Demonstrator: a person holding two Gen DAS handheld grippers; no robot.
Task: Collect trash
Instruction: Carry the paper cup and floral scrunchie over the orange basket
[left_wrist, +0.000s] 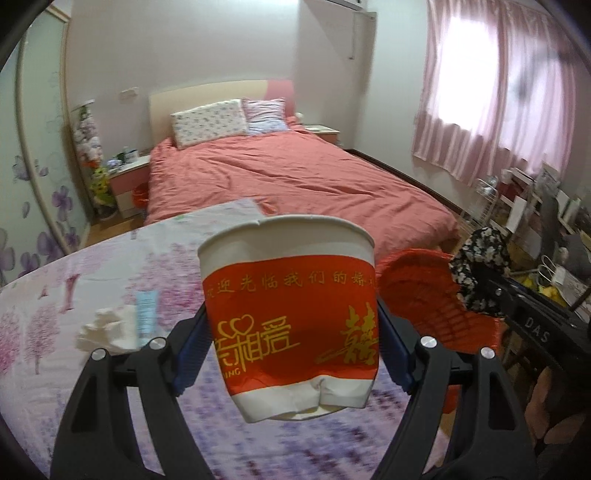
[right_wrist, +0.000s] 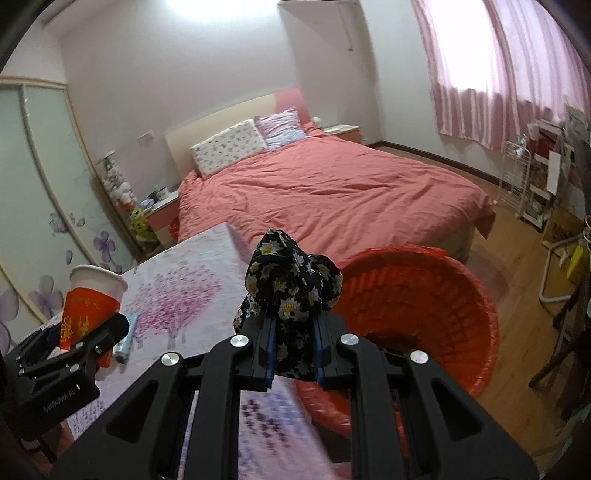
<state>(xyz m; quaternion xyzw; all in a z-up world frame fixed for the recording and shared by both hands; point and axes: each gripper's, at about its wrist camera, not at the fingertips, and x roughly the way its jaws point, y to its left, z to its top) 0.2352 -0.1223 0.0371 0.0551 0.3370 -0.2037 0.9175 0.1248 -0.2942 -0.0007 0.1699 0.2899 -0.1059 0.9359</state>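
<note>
Your red basket (right_wrist: 424, 306) sits beside the table (left_wrist: 44, 295); your left gripper (left_wrist: 291, 354) clamps the dented paper cup (left_wrist: 291, 325) above the tabletop, mouth upward, axis near-vertical; right gripper (right_wrist: 293, 345) pinches the floral cloth (right_wrist: 291, 284).
</note>
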